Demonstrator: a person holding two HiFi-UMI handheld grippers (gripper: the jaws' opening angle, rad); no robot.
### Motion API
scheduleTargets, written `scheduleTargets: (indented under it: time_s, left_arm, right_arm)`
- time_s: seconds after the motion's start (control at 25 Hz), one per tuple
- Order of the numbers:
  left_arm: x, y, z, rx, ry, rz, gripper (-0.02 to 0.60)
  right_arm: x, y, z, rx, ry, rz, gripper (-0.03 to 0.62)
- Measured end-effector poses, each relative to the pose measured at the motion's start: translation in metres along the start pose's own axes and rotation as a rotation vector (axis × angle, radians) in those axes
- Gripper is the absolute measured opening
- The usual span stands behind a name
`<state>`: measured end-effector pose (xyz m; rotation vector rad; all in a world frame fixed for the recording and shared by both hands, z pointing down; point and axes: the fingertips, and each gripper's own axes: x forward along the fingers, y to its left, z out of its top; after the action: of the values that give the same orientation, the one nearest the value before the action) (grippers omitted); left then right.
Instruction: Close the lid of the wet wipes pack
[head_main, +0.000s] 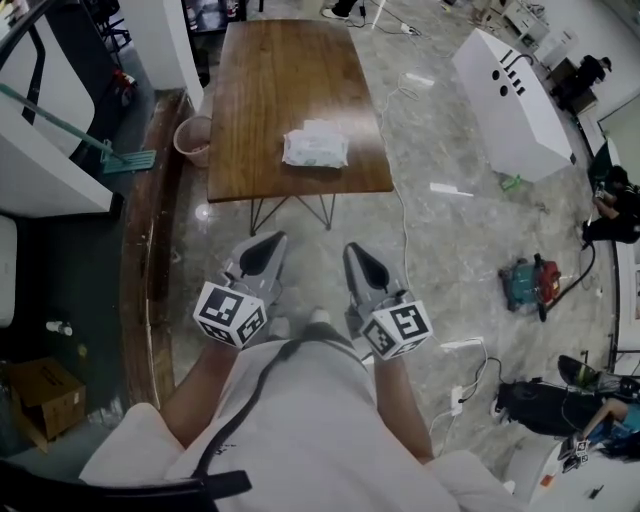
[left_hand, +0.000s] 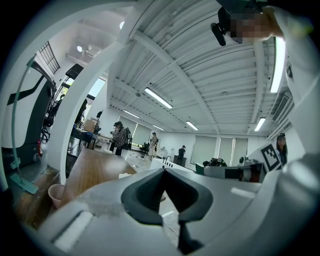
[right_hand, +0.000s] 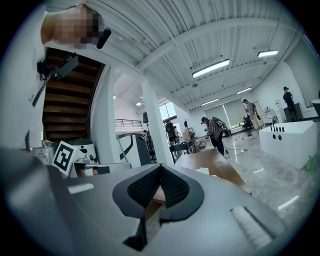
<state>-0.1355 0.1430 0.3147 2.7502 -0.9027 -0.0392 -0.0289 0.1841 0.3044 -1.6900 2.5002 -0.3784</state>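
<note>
Left gripper (head_main: 262, 245) and right gripper (head_main: 360, 255) point level, side by side, jaws closed empty, short of the table (head_main: 270, 90)

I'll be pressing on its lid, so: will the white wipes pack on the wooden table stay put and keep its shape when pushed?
Probably soft: the wipes pack looks puffy and wrinkled, so it should dent under pressure. It lies flat, so rolling or tipping seems unlikely. On the smooth wooden table it may slide if pushed sideways.

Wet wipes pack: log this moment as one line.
wet wipes pack on table, untouched | left gripper shut, empty | right gripper shut, empty
</note>
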Motion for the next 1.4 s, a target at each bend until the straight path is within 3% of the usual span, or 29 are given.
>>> scheduleTargets:
  time_s: [0.36,0.96,1.4]
  left_arm:
    - [0.018,0.005,-0.009,-0.01,0.024,0.027,0.003]
    - [0.117,0.026,0.012,0.015,0.0,0.104,0.003]
    - [0.157,0.029,0.006,0.02,0.013,0.196,0.003]
  right_arm:
    - [0.013,-0.019,-0.01,0.031,0.02,0.024,0.009]
    - [0.071,-0.109,0.024,0.014,0.03,0.131,0.009]
    - [0.096,-0.159,0.027,0.029,0.052,0.234,0.009]
